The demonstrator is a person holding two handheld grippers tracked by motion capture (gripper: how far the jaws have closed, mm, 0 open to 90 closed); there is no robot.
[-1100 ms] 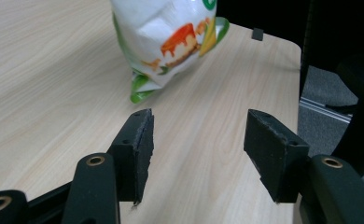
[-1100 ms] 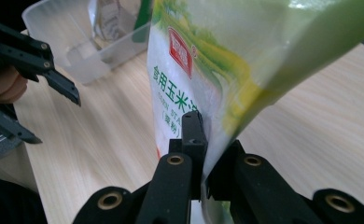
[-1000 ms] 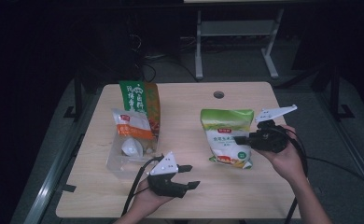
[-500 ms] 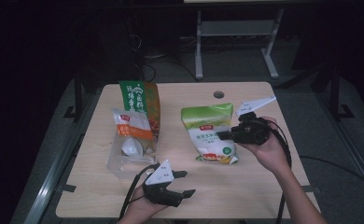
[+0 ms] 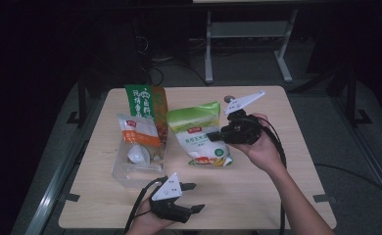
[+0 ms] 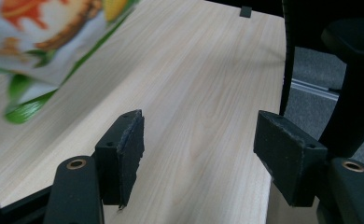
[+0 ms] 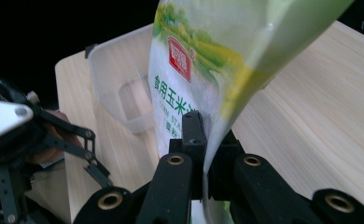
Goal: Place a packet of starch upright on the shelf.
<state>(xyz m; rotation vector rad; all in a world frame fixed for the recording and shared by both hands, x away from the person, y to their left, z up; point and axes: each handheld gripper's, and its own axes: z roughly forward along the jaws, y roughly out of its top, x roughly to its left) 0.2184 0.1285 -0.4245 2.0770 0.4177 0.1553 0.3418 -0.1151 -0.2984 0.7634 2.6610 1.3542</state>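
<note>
Cornstarch bag [image 5: 200,133], soft, floppy and probably shifting inside, hangs over the worktop [image 5: 277,196] beside the clear bin [image 5: 123,171], right gripper [image 5: 218,135] jaws pinching its side seam; left gripper [image 5: 193,197] jaws spread.

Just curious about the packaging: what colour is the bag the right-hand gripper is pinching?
The bag is green at the top and white below with a small red logo, clearest in the right gripper view.

Left gripper [image 6: 199,140] low over the wooden table [image 6: 203,79], jaws wide apart, nothing between the pads [image 6: 129,149]. Blurred green-and-white bag [image 6: 45,42] at upper left, off the jaws. Dark chair [image 6: 348,70] beyond the table edge, right.
</note>
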